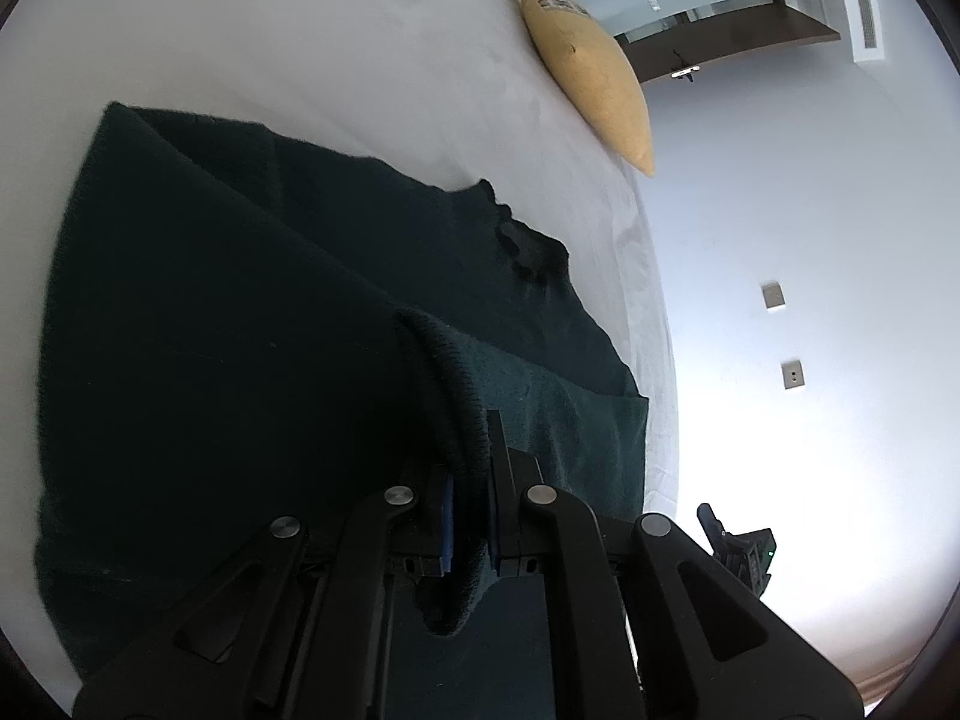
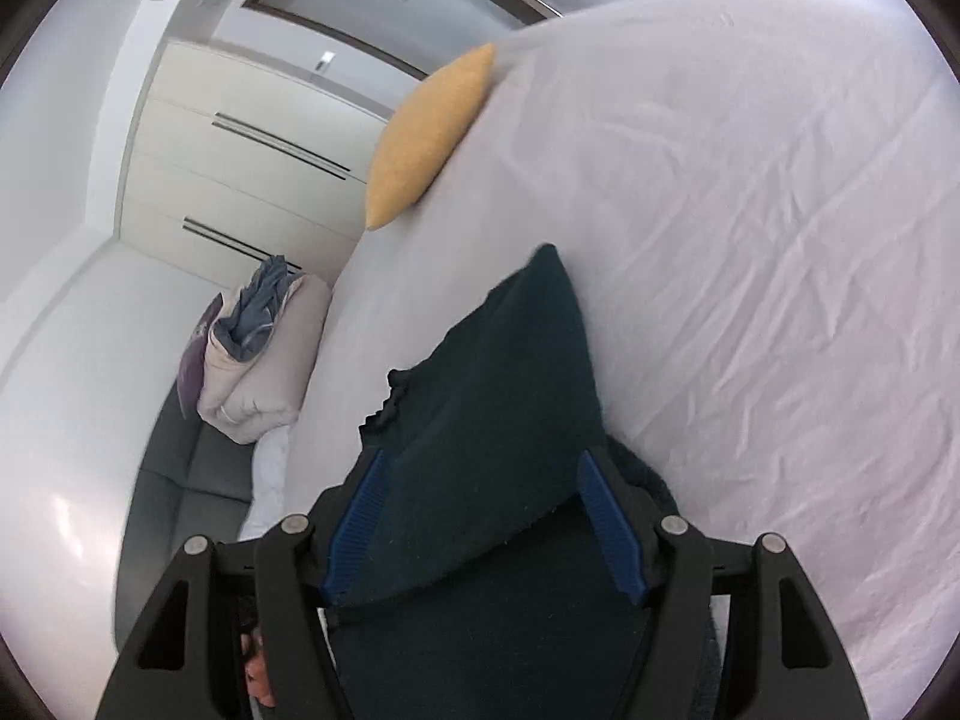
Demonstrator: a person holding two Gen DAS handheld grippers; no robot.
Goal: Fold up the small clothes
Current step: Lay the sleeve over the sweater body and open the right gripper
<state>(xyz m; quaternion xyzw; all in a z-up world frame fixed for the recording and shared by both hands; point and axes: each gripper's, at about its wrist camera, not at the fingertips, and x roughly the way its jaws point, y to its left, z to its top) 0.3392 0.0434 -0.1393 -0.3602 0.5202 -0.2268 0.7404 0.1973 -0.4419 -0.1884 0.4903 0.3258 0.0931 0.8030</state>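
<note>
A dark green knitted garment [image 1: 228, 324] lies on the white bed sheet [image 1: 312, 42]. My left gripper [image 1: 471, 468] is shut on its ribbed hem [image 1: 456, 384], which is lifted and folded over the body. In the right wrist view the same dark green garment [image 2: 492, 396] lies between the blue pads [image 2: 609, 516] of my right gripper [image 2: 480, 498], whose jaws stand wide apart over the cloth without pinching it.
A yellow cushion [image 1: 594, 66] lies on the bed near its far edge; it also shows in the right wrist view [image 2: 426, 132]. A pile of folded bedding [image 2: 258, 354] sits on a grey sofa [image 2: 180, 498] beside the bed. White wardrobe doors [image 2: 240, 150] stand behind.
</note>
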